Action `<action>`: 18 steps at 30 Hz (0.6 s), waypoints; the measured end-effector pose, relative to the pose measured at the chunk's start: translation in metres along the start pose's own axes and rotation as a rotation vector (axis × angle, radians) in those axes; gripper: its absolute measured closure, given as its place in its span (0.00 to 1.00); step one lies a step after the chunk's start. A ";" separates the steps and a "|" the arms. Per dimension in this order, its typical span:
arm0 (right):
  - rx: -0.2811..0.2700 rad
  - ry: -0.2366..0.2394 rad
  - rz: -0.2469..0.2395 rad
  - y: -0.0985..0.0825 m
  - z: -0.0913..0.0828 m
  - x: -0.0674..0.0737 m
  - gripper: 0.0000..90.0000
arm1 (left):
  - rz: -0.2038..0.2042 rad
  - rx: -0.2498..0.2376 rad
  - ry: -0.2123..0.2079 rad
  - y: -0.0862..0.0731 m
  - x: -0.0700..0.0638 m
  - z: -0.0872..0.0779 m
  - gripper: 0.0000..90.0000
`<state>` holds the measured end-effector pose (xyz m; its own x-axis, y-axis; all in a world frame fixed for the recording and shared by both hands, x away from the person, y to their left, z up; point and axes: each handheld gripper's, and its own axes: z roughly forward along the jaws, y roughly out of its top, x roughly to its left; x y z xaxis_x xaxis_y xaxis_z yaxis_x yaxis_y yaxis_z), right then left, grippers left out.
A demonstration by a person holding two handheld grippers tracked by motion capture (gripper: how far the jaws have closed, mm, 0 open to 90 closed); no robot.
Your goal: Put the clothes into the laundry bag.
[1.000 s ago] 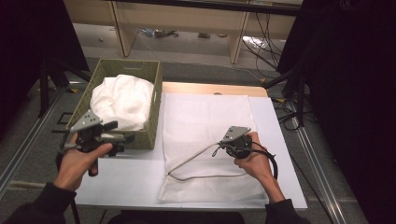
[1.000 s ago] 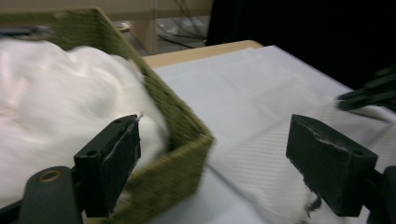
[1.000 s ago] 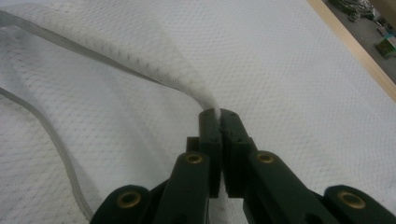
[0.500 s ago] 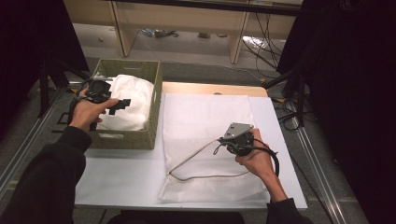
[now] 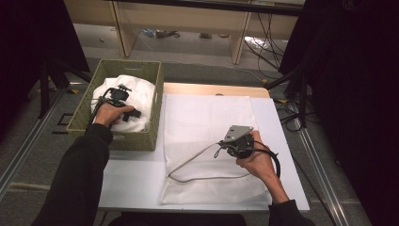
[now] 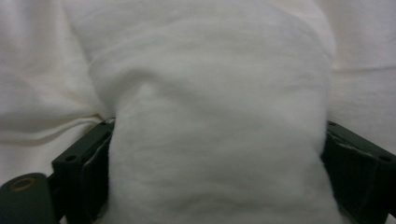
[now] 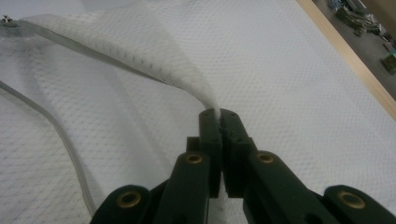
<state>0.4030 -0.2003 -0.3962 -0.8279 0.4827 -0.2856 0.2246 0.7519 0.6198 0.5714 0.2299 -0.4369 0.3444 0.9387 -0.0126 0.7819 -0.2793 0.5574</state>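
Left gripper (image 5: 123, 101), arm outstretched, jaws just opened wide around soft white cloth (image 6: 215, 140) in the woven basket (image 5: 141, 139); right gripper (image 7: 219, 116) pinches the mesh bag's (image 7: 289, 84) raised edge.

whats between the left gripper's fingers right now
A thick fold of the white cloth in the basket fills the gap between the left gripper fingers, seen in the left gripper view.

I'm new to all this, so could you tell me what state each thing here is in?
Mesh bag: flat on the table, its opening edge lifted.
Right gripper: shut on that edge.
White cloth: bunched in the basket.
Left gripper: jaws just widened, astride a cloth fold.
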 end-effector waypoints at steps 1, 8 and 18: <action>0.000 0.000 0.000 0.000 0.000 0.000 1.00 | 0.000 0.000 0.000 0.000 0.000 0.000 0.10; -0.007 -0.002 0.009 -0.002 0.001 0.003 1.00 | -0.039 0.034 -0.061 -0.010 0.013 0.012 0.00; 0.001 0.015 -0.005 0.001 0.004 0.003 1.00 | -0.019 -0.018 -0.176 -0.019 0.013 0.017 0.49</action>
<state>0.4029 -0.1969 -0.3991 -0.8366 0.4721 -0.2779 0.2208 0.7549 0.6175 0.5698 0.2443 -0.4617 0.4164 0.8936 -0.1674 0.7802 -0.2567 0.5704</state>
